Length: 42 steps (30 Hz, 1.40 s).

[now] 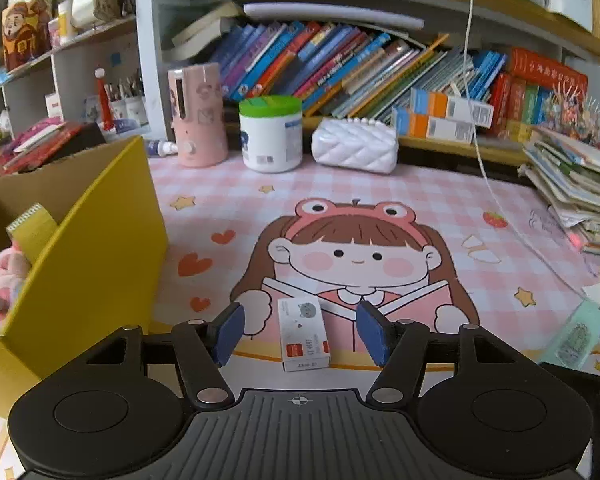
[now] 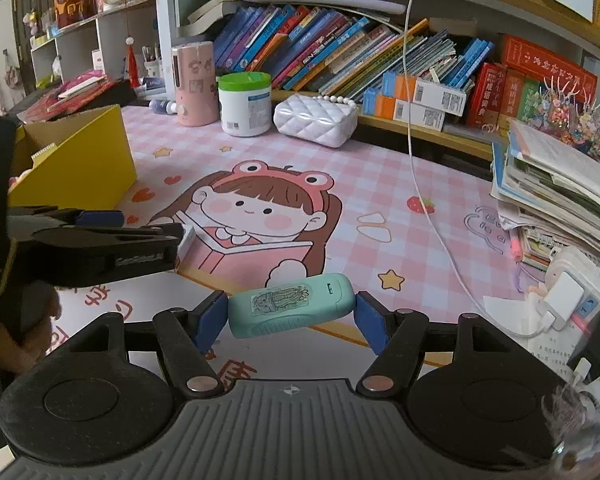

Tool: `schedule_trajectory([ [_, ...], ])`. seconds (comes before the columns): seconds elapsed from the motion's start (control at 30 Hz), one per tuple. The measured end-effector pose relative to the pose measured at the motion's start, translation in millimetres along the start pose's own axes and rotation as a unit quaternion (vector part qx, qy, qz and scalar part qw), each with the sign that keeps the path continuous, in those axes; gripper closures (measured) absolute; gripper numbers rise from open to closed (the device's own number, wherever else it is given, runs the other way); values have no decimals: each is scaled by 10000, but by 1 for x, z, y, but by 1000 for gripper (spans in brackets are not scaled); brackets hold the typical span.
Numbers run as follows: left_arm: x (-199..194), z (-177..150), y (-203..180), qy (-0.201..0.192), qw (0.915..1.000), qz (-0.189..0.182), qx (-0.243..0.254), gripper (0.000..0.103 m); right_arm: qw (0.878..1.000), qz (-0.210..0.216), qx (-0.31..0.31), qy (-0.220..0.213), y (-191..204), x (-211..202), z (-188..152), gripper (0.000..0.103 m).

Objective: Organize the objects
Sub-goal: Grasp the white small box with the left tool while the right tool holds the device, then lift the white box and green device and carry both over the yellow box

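Left gripper (image 1: 300, 334) jaws sitting apart, small white box (image 1: 303, 334) lying loose between them on the desk mat (image 1: 380, 192), pads clear both sides. Right gripper (image 2: 290, 316) clamping the teal case (image 2: 292, 310) near the mat's front edge. Yellow box (image 1: 92, 264) crowding left; mat centre open.

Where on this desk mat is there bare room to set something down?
The open stretch runs mid-mat, between the yellow cardboard box and the white charging cable, in front of the green-lidded tub and white quilted bag. It is crowded by the book pile at the far right.
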<state>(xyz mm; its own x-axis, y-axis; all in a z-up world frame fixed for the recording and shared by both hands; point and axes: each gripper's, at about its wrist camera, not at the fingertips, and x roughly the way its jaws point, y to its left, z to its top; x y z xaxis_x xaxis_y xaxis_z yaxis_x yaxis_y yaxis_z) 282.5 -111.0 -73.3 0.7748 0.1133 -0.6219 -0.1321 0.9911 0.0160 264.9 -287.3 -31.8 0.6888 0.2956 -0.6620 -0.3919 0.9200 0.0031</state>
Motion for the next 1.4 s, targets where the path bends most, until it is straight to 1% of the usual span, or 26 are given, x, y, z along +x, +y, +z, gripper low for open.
schedule_trajectory([
  [0.13, 17, 0, -2, 247, 9997, 13, -48, 41, 10000, -24, 5, 19, -4, 2, -2, 36],
  [0.23, 31, -1, -2, 492, 9986, 121, -158, 45, 10000, -49, 15, 76, -7, 5, -2, 36],
  [0.33, 41, -3, -3, 675, 9975, 145, -145, 53, 9999, -86, 25, 103, -10, 7, -2, 36],
  [0.4, 41, -5, -5, 640, 9978, 133, -77, 63, 9999, -105, 38, 93, -11, 8, -1, 36],
  [0.43, 40, -5, -7, 638, 9979, 96, -51, 66, 9999, -113, 46, 90, -12, 8, -1, 36],
  [0.47, 40, -4, -8, 629, 9980, 79, -11, 74, 9999, -118, 55, 97, -12, 8, -1, 36],
  [0.53, 39, -5, -10, 614, 9981, 53, 65, 75, 9998, -123, 69, 112, -12, 9, -1, 36],
  [0.67, 35, -5, -6, 645, 9979, 5, 42, 75, 9998, -123, 88, 113, -12, 9, -1, 36],
  [0.73, 26, -3, -3, 564, 9984, -71, -54, 75, 9998, -141, 97, 121, -11, 9, -1, 36],
  [0.87, 2, 6, 2, 272, 9990, -343, -127, 75, 9997, -181, 79, 130, -3, 8, 1, 36],
  [1.07, -42, 17, 17, -106, 9968, -718, -333, 75, 9998, -197, -21, 63, 23, 1, 3, 36],
  [1.23, -76, 8, 35, -225, 9945, -935, -422, 75, 9998, -186, -23, 65, 49, -8, 1, 36],
  [1.4, -106, -4, 59, -372, 9934, -979, -467, 75, 9999, -143, -27, 67, 77, -18, 1, 36],
])
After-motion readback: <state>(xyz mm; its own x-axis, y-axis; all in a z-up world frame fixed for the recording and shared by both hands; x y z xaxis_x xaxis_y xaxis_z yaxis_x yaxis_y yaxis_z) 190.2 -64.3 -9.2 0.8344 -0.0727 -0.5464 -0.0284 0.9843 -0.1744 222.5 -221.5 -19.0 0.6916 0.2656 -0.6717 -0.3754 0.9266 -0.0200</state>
